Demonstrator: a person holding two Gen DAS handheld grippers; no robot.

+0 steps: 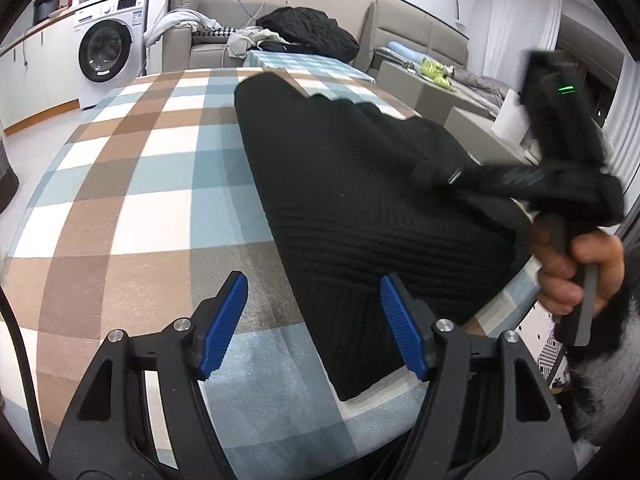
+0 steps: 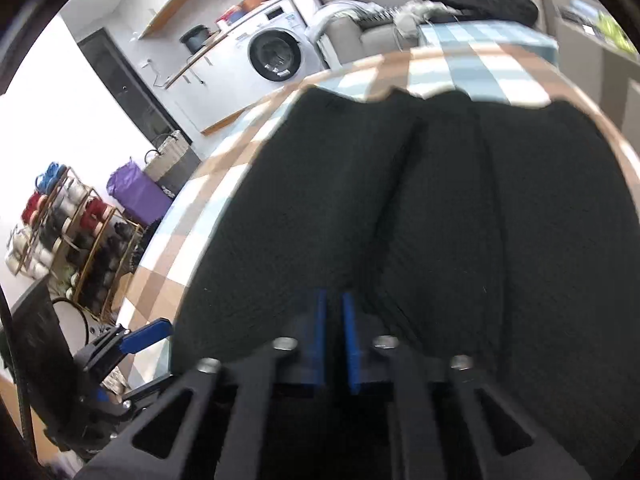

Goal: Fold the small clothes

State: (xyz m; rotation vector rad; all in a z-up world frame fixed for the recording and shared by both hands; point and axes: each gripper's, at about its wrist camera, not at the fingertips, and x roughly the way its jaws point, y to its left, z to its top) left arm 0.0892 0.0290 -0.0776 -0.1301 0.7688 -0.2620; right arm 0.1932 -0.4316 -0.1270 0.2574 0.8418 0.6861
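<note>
A black knitted garment (image 1: 360,220) lies spread on the table's checked cloth (image 1: 140,184), reaching from the near edge toward the far side. My left gripper (image 1: 314,280) hangs open just above the garment's near left edge, nothing pressed between its blue pads. A person's hand (image 1: 576,272) holds my right gripper (image 1: 440,176), blurred, low over the garment's right part. In the right wrist view the right gripper (image 2: 334,300) is shut over the garment (image 2: 400,200). Whether cloth is caught between its pads I cannot tell. One blue finger (image 2: 146,334) of the left gripper shows at lower left.
A washing machine (image 1: 106,46) stands at the back left beside a sofa bearing a dark pile of clothes (image 1: 308,30). Left of the table sit a rack of thread spools (image 2: 60,232) and a purple bag (image 2: 138,192). The table's rounded edge (image 2: 192,240) runs close by.
</note>
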